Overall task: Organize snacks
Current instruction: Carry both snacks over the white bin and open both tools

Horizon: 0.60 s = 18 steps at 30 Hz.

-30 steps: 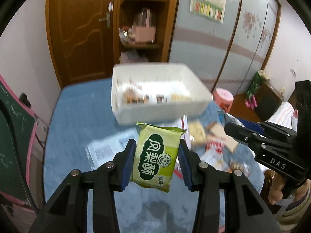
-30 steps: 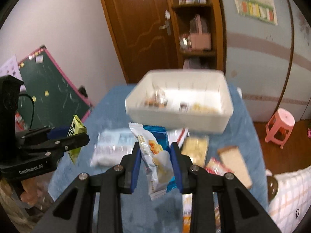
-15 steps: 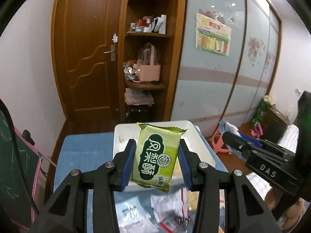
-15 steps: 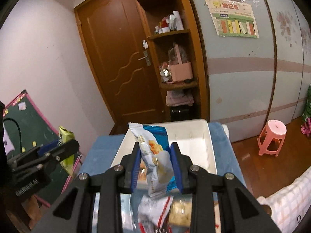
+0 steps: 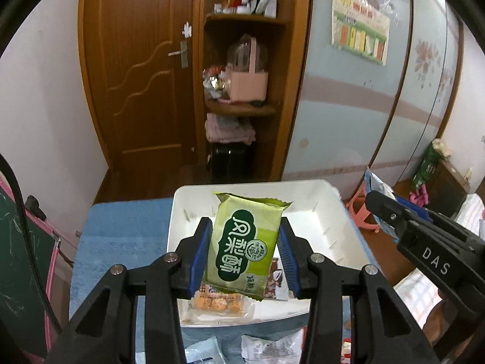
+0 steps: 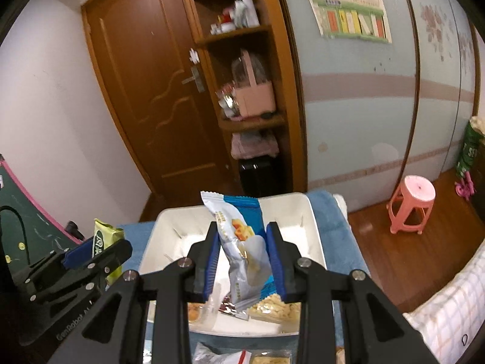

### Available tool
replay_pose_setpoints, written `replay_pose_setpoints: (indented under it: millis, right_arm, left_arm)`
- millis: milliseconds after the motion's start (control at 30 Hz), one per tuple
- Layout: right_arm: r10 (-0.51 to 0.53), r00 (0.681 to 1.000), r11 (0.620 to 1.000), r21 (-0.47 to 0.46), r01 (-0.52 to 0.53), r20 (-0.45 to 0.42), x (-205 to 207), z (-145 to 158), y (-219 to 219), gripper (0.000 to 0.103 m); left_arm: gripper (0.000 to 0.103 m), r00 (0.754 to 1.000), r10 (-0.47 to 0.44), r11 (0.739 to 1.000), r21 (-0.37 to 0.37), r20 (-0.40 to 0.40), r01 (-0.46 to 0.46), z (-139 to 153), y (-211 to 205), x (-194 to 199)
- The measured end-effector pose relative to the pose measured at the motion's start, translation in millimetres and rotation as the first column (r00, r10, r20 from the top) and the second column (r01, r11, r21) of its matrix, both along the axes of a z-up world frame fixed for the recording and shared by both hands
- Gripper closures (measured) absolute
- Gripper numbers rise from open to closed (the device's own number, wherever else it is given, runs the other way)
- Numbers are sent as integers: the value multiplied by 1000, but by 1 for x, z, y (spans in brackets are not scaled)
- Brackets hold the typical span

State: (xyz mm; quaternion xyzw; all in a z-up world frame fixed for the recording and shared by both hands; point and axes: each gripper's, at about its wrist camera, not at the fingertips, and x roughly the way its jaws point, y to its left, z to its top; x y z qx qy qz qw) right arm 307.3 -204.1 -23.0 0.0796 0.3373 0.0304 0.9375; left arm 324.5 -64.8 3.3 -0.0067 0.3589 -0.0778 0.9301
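Left gripper clamps green packet, right gripper clamps blue packet, both above white bin; releasing near its rim risks spillage.

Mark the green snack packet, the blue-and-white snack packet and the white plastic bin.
green snack packet [image 5: 245,248], left wrist view, printed front
blue-and-white snack packet [image 6: 242,242], right wrist view, middle
white plastic bin [image 5: 336,227], left wrist view, right inner wall

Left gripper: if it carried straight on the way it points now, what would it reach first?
Probably the white bin: the left gripper, shut on the green pastry packet, aims into it, though depth is unclear.
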Motion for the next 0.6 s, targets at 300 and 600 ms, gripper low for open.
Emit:
replay_pose_setpoints:
  millis: [300,600]
  right_arm:
    - [6,996,999,43,-2,-88,13,-32,-4,53]
    - [7,998,1000,24,-5,-61,-9,-18,0,49]
  left_arm:
    - [9,1000,15,998,-57,-23,-16,-20,13,6]
    - [9,999,49,996,-79,2,-49,-4,34,-25]
